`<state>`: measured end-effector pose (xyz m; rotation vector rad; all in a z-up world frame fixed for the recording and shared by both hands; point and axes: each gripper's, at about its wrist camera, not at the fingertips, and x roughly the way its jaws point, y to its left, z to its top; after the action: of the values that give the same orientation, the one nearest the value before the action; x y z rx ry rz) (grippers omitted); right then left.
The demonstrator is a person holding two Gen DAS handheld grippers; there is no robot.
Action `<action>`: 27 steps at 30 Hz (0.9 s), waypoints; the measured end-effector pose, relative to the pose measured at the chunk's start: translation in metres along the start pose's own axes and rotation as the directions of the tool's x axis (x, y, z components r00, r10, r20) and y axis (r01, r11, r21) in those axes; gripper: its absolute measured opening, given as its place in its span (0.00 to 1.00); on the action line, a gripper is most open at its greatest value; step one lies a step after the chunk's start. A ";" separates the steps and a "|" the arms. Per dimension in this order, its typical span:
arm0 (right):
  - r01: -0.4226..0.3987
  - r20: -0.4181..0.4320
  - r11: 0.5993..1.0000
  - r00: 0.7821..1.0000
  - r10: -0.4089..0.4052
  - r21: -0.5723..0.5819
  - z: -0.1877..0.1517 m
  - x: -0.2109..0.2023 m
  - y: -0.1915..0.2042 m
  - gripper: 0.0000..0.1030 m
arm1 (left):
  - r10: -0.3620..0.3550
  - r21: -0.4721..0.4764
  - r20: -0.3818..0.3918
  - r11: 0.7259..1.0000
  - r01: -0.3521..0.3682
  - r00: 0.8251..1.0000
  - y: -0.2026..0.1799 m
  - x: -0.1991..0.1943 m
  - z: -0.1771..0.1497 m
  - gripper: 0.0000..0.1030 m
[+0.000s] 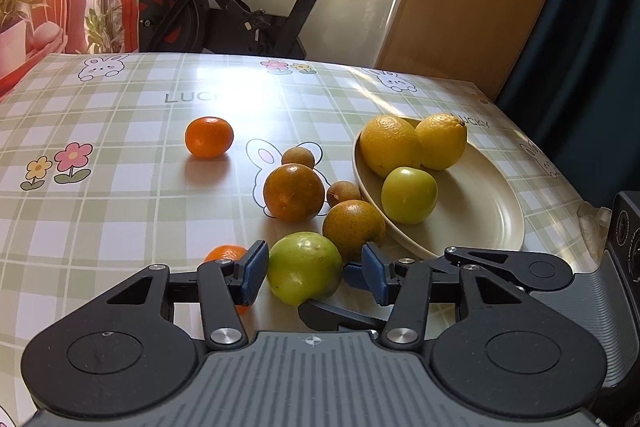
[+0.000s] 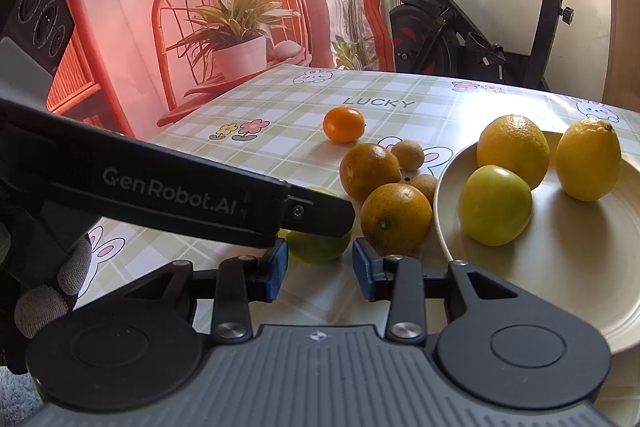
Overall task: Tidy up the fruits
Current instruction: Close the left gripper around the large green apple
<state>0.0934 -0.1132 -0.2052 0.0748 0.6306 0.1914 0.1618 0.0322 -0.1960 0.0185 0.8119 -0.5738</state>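
Between the left gripper's (image 1: 314, 277) wide fingers sits a green fruit (image 1: 304, 269), oranges (image 1: 354, 225) crowding beyond; right gripper's (image 2: 319, 267) fingers gape empty.

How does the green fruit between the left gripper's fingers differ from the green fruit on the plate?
The green fruit on the table sits between the open fingers of the left gripper; the green fruit on the plate rests free, touching the yellow citrus behind it. The table one is deeper green; the plate one is more yellow-green. The plate one lies farther away. Both are round, smooth and glossy.
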 end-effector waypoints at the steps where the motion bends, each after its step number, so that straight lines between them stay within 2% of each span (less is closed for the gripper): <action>1: -0.002 0.000 1.000 1.000 0.002 0.004 0.000 0.000 -0.001 0.38 | 0.008 0.004 -0.004 1.000 -0.008 1.000 -0.001 0.002 0.000 0.52; 9: -0.012 -0.019 1.000 1.000 0.012 0.022 0.000 0.010 -0.004 0.40 | 0.072 0.041 -0.008 0.997 -0.072 0.997 -0.010 0.007 -0.007 0.47; 21: -0.074 0.004 0.997 0.997 0.074 -0.014 -0.009 -0.002 0.000 0.42 | 0.117 -0.036 0.067 0.993 -0.115 0.991 -0.020 -0.017 -0.031 0.47; 27: -0.087 0.012 0.995 0.996 0.088 -0.041 -0.013 -0.009 0.006 0.42 | 0.125 -0.036 0.076 0.992 -0.123 0.989 -0.025 -0.021 -0.033 0.47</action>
<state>0.0782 -0.1087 -0.2096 0.0652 0.6103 0.2881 0.1157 0.0280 -0.1996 0.0182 0.7382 -0.4416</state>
